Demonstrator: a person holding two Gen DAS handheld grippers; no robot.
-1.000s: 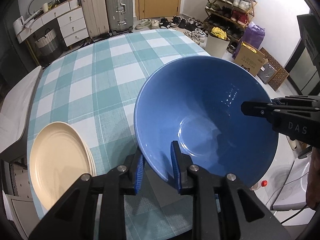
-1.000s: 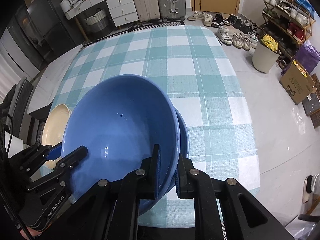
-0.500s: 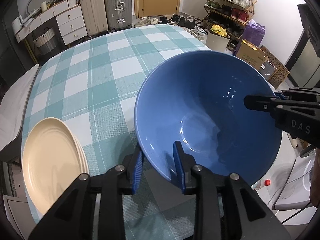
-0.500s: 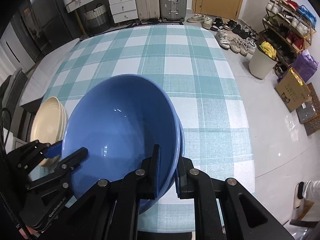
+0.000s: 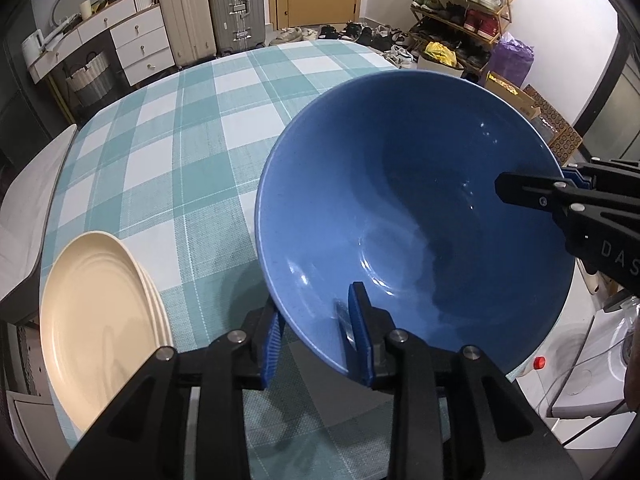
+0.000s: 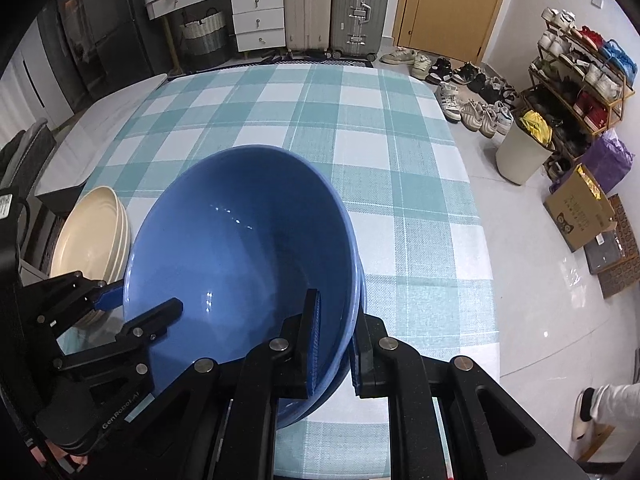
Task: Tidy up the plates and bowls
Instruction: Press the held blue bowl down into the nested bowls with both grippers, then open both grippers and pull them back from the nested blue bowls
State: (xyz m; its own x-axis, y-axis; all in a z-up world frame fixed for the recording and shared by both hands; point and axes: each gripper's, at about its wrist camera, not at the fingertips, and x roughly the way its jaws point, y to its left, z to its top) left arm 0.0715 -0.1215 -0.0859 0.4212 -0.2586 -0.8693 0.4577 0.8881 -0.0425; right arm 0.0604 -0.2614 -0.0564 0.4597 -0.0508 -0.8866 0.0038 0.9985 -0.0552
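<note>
- The blue bowl [image 6: 240, 248] sits tilted over the near edge of the desk [image 6: 360, 128], nested in a second blue bowl [image 6: 352, 344] whose rim shows just beneath it on the right side.
- The right gripper [image 6: 334, 344] is clamped on the bowls' near right rim: one finger [image 6: 310, 340] lies inside the upper bowl, the other outside the stack, both pressing the wall.
- The left gripper [image 5: 316, 334] straddles the bowl's opposite rim. Its fingers [image 5: 358, 332] are not pressed tight; a gap shows between the outer pad and the bowl wall, with the rim between them.
- In the left wrist view the right gripper's black finger [image 5: 532, 196] reaches over the far rim of the bowl.
- Just left of the bowls, a stack of cream plates [image 5: 96, 320] rests at the desk's left corner, apart from the bowls.
- The desk carries a teal and white checked cloth [image 5: 192, 152].
- Beyond it stand two suitcases [image 6: 332, 8], white drawers [image 6: 256, 20], a wooden door [image 6: 444, 4], a shoe rack [image 6: 580, 76] and shoes on the floor [image 6: 472, 104].
</note>
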